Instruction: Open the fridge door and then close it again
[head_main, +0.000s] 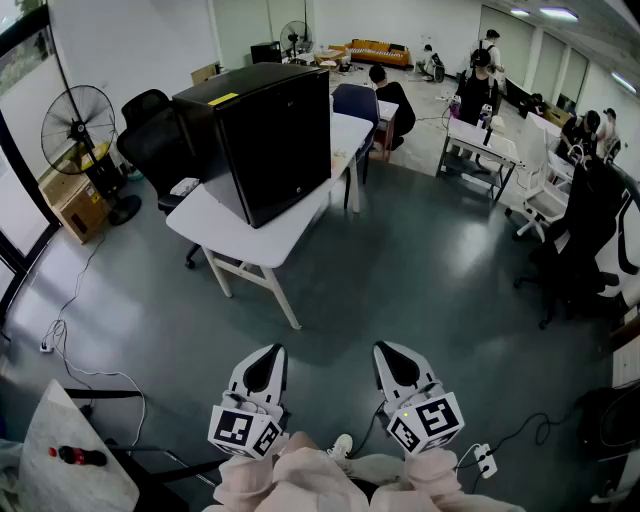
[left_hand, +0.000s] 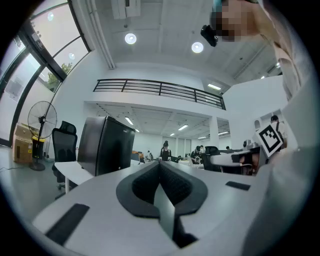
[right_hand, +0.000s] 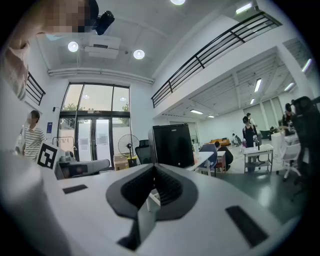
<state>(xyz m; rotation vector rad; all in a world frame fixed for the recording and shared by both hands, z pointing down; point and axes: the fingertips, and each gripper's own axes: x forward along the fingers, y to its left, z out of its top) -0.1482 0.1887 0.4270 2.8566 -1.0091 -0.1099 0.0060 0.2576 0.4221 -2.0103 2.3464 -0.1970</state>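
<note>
A black mini fridge (head_main: 262, 140) stands on a white table (head_main: 215, 235) across the floor, its door closed. It also shows far off in the left gripper view as the fridge (left_hand: 102, 145) and in the right gripper view as the fridge (right_hand: 172, 145). My left gripper (head_main: 264, 366) and right gripper (head_main: 393, 362) are held side by side low in the head view, well short of the table. Both point level toward the fridge. The left gripper (left_hand: 160, 166) and right gripper (right_hand: 153, 168) are shut with nothing between the jaws.
A standing fan (head_main: 80, 130), a cardboard box (head_main: 70, 200) and black office chairs (head_main: 150, 140) are left of the table. People sit and stand at desks (head_main: 480, 145) at the back right. A power strip (head_main: 485, 460) lies on the floor by my right side.
</note>
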